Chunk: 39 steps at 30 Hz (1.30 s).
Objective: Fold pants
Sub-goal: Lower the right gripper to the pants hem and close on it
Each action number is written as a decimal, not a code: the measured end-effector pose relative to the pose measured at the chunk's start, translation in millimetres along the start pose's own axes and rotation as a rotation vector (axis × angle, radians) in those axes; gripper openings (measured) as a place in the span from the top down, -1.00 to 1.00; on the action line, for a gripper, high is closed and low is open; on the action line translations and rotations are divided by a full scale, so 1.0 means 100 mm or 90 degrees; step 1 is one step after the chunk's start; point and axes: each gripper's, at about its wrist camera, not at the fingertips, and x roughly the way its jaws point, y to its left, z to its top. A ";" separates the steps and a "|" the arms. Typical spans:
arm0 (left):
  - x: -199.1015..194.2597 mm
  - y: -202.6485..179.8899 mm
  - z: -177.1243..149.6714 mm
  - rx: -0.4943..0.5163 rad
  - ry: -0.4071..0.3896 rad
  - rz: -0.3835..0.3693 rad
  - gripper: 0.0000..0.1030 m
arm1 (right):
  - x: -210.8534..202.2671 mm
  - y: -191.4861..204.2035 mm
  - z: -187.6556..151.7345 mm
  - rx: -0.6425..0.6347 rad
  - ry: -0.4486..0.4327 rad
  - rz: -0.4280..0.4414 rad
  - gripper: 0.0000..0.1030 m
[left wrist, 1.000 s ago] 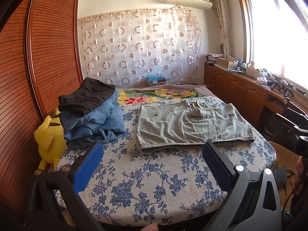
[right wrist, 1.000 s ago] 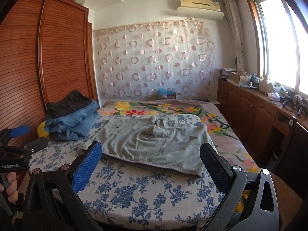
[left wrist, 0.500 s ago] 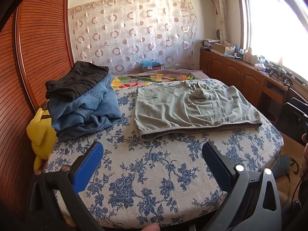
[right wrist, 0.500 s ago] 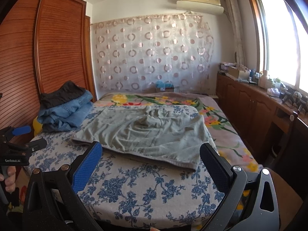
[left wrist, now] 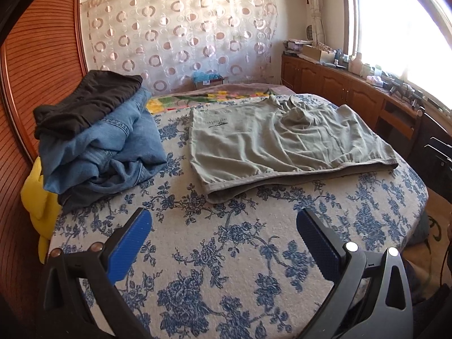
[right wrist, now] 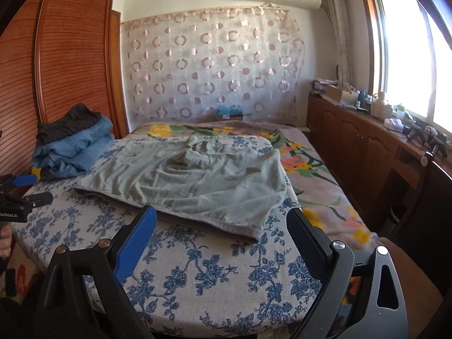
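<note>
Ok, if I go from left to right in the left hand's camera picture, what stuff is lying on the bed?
Yellow plush toy at the bed's left edge → pile of jeans with a black garment on top → flat grey-green pants → wooden cabinets beside the bed.

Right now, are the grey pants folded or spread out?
Spread out, though doubled over once: the grey pants lie wide and flat on the bed, two layers showing at the near hem. Neither gripper touches them.

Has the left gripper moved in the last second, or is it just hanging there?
Yes. In its own view the left gripper has moved forward and tipped down: the grey pants and the stack of jeans look bigger and nearer, while the curtain's top has left the view.
</note>
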 end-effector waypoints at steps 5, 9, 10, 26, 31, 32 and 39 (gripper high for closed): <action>0.18 0.08 0.02 0.007 0.014 0.004 -0.98 | 0.13 -0.13 -0.07 0.002 0.026 -0.008 -0.65; 0.28 0.12 0.04 0.015 0.016 0.011 -0.98 | 0.21 -0.21 -0.12 0.006 0.044 -0.016 -0.59; 0.31 0.13 0.05 0.019 0.015 0.010 -0.98 | 0.22 -0.23 -0.12 0.006 0.047 -0.017 -0.58; 0.71 0.25 0.13 0.048 0.078 0.006 -0.06 | 0.46 -0.31 -0.19 -0.003 0.093 -0.013 -0.36; 0.78 0.29 0.14 0.038 0.087 0.007 0.07 | 0.52 -0.33 -0.20 -0.007 0.107 -0.013 -0.25; 0.79 0.30 0.14 0.035 0.087 0.005 0.08 | 0.53 -0.34 -0.20 -0.008 0.110 -0.015 -0.24; 0.79 0.30 0.16 0.033 0.082 0.005 0.15 | 0.64 -0.41 -0.19 -0.007 0.130 -0.023 -0.08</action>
